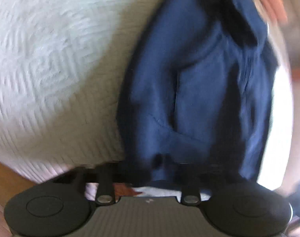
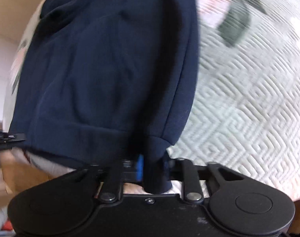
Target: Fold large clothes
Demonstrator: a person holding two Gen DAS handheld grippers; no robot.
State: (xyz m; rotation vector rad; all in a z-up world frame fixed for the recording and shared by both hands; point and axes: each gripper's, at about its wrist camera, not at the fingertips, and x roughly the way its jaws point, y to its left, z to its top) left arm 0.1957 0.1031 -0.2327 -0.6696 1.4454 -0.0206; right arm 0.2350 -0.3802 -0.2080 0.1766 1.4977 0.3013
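Observation:
A navy blue garment (image 1: 199, 83) hangs stretched over a bed with a pale green quilted cover (image 1: 51, 59). My left gripper (image 1: 159, 165) is shut on a bunched lower corner of the garment; its fingers are mostly hidden by cloth. In the right wrist view the same garment (image 2: 110, 69) fills the left and middle, its ribbed hem (image 2: 80, 136) running across. My right gripper (image 2: 153, 167) is shut on the hem's right corner, which is pinched into a roll between the jaws. The other gripper's body (image 2: 6, 138) shows at the hem's left end.
The quilted bed cover (image 2: 248, 98) has a diamond pattern and dark green patches (image 2: 236, 27). A pink patch (image 1: 268, 2) lies at the top right of the left wrist view. Wooden floor (image 1: 4, 177) shows below the bed edge. A beige wall (image 2: 11, 9) is at the left.

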